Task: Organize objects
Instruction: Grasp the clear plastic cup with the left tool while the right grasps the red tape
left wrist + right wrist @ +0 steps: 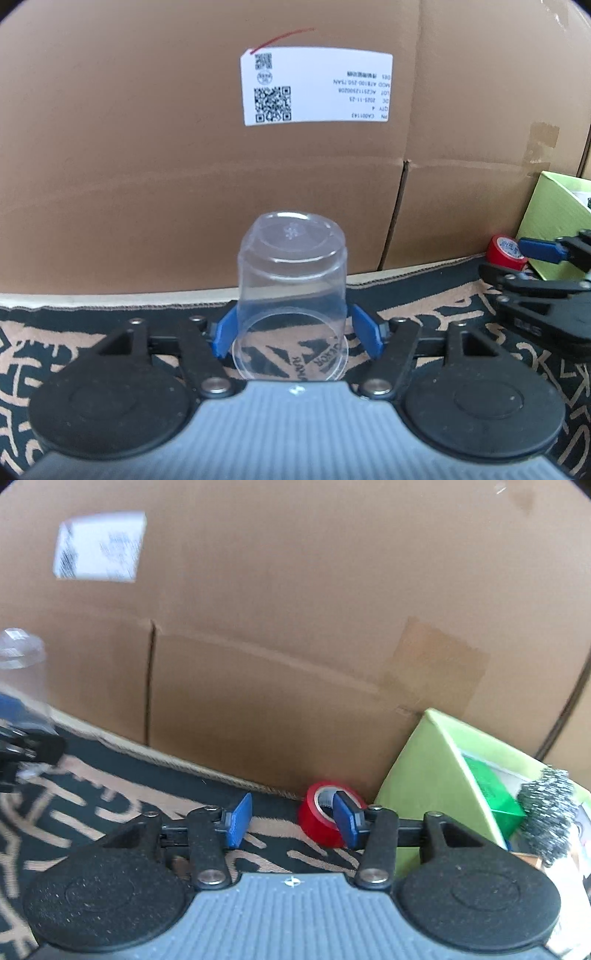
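Note:
A clear plastic cup (pixel 291 280) is held between my left gripper's (pixel 295 334) blue fingers, closed end pointing away, over the patterned cloth; it also shows in the right wrist view (pixel 22 664) at the far left. My right gripper (pixel 291 821) is open and empty, just short of a red tape roll (pixel 319 821) that lies against the cardboard wall. The tape roll (pixel 504 253) and my right gripper (pixel 535 266) also show at the right of the left wrist view.
A large cardboard box (pixel 184 166) with a white label (pixel 317 86) walls off the back. A light green box (pixel 443 771) at the right holds a green container (pixel 496 801) and a steel wool scrubber (pixel 550 816). A black and tan patterned cloth (pixel 110 812) covers the surface.

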A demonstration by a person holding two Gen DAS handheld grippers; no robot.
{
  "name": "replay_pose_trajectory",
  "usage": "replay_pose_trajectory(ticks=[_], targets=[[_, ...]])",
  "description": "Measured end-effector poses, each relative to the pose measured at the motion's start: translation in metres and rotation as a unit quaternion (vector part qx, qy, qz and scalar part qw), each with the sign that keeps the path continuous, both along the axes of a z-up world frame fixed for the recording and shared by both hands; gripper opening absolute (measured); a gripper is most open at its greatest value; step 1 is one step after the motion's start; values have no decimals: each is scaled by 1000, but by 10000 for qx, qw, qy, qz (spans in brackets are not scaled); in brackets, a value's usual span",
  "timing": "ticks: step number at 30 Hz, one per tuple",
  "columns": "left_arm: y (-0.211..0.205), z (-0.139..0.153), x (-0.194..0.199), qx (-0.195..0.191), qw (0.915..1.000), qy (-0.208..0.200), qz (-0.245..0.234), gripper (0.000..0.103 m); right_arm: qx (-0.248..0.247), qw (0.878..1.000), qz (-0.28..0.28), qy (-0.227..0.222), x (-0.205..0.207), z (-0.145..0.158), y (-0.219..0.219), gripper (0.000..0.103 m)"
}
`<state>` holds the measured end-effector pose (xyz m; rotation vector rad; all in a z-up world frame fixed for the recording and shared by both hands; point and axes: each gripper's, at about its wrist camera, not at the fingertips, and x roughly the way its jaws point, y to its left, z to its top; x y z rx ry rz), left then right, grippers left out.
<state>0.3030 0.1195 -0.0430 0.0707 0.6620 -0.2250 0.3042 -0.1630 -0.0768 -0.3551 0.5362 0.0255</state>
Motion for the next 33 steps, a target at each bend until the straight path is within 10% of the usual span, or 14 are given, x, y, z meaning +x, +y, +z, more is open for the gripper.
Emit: replay_pose_trajectory(ticks=[9, 15, 19, 21, 33], targets=[[-4, -1, -2, 201, 9998, -36, -10, 67, 444, 9986, 283, 108, -3, 8, -13, 1], [-2, 1, -2, 189, 9998, -25, -19, 67, 606, 9950, 790, 107, -17, 10, -7, 1], [-1, 2, -1, 199, 9998, -24, -18, 69, 575, 9968, 524, -165, -19, 18, -14, 24], [-1, 2, -1, 200, 9998, -6, -1, 70, 725, 9965, 368, -174, -17, 18, -21, 65], [8, 6, 3, 175, 9998, -18, 55, 70, 543, 9931, 1042, -31, 4, 15, -2, 63]])
